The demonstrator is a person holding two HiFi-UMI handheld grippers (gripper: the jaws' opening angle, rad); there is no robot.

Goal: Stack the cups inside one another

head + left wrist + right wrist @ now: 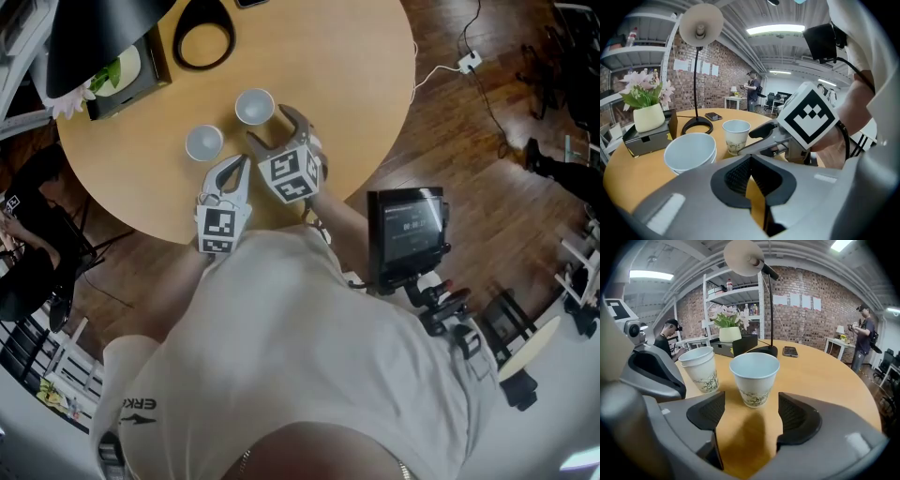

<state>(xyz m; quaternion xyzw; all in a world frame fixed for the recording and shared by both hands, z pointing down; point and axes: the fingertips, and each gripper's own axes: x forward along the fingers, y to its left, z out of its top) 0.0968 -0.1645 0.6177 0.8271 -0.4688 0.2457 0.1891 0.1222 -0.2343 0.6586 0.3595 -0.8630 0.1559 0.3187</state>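
The right gripper (751, 414) has its fingers (799, 417) spread wide, nothing between them; 1 paper cup (754, 378) stands upright just ahead on the surface (825, 376). The left gripper (749, 183) is pressed together, empty. Beside the cup stand what look like 2 nested cups (699, 366). Squeezed too hard, the thin cup could crumple; clipped by 1 finger, it could topple

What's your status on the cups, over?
Left tool shut, empty. Right tool open, single cup just ahead of it, not gripped. Stacked pair stands beside it. Nothing in the way.
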